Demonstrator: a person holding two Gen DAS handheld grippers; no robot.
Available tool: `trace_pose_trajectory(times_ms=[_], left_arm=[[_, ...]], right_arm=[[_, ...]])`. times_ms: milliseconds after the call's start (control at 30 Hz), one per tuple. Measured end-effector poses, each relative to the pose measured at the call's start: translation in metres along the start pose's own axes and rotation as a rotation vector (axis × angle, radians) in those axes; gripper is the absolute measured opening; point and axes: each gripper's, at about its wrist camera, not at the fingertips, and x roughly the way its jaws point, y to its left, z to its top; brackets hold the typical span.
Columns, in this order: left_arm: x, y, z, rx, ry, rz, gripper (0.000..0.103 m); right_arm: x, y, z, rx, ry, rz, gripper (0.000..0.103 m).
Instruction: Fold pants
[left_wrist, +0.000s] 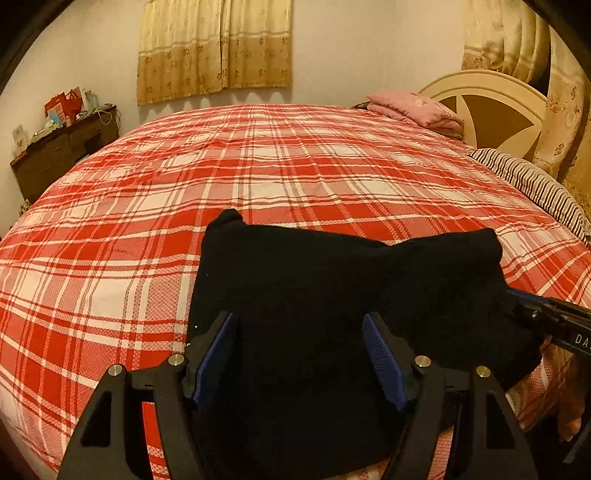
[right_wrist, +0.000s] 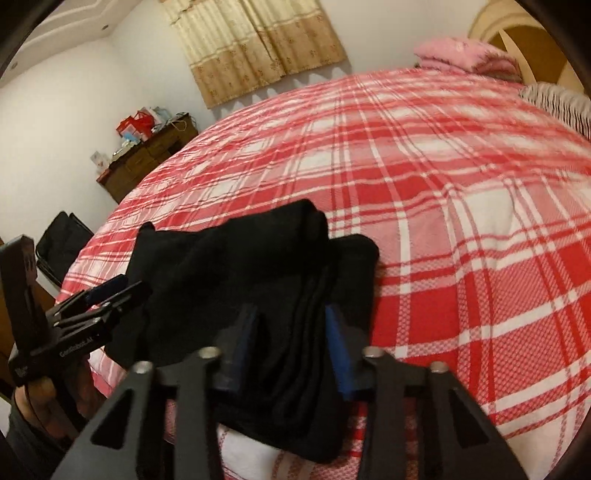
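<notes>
Two close wrist views angled down across the bed (left_wrist: 295, 166), sharing the black pants (left_wrist: 332, 280)

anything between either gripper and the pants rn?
Nothing visible. The black pants lie bunched on the plaid bedspread. The left gripper stands open with cloth between its pads. The right gripper has its pads on a fold at the bundle's right edge.

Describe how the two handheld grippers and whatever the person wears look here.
Both grippers, left gripper and right gripper, are matte black angular frames with triangular cut-outs, silver round bolt heads and ribbed blue pads. White lettering marks the left gripper's side, reading roughly "GenRobot.AI", seen from the right wrist view. A dark sleeve shows at the left hand's wrist. No cables visible.
</notes>
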Motion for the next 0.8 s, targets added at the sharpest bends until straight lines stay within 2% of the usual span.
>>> trace_pose_trajectory(times_ms=[33, 67, 267, 367, 400, 433, 467, 567, 700, 767, 800], left_arm=[[-0.001, 0.001, -0.001, -0.004, 0.001, -0.001, 0.072], [-0.001, 0.002, -0.001, -0.008, 0.001, -0.003, 0.072], [0.0, 0.003, 0.0, -0.01, 0.005, -0.004, 0.072], [0.0, 0.004, 0.0, -0.012, 0.006, -0.005, 0.072], [-0.001, 0.005, -0.001, -0.015, 0.007, -0.007, 0.072], [-0.001, 0.006, -0.001, -0.02, 0.007, -0.008, 0.072], [0.0, 0.007, -0.001, -0.026, 0.007, -0.008, 0.072], [0.001, 0.011, -0.002, -0.039, 0.005, -0.012, 0.072], [0.002, 0.012, -0.003, -0.043, 0.004, -0.016, 0.072], [0.001, 0.013, -0.004, -0.042, 0.002, -0.015, 0.072], [0.001, 0.013, -0.004, -0.043, 0.002, -0.016, 0.072]], right_arm=[[-0.002, 0.002, 0.001, -0.012, -0.01, -0.011, 0.025], [-0.004, 0.004, 0.001, -0.021, -0.021, -0.016, 0.023], [-0.01, 0.01, 0.004, -0.04, -0.043, -0.025, 0.021], [-0.006, 0.006, 0.004, -0.023, -0.034, -0.013, 0.031], [-0.006, 0.0, 0.004, 0.013, -0.036, 0.01, 0.047], [-0.006, -0.002, 0.004, 0.037, -0.034, 0.033, 0.054], [-0.007, -0.004, 0.004, 0.05, -0.039, 0.051, 0.054], [-0.013, 0.001, 0.005, 0.027, -0.073, 0.046, 0.054], [-0.001, 0.014, 0.001, -0.031, -0.023, 0.022, 0.052], [0.003, 0.018, -0.001, -0.06, -0.014, -0.011, 0.045], [0.003, 0.019, -0.002, -0.065, -0.012, -0.013, 0.033]])
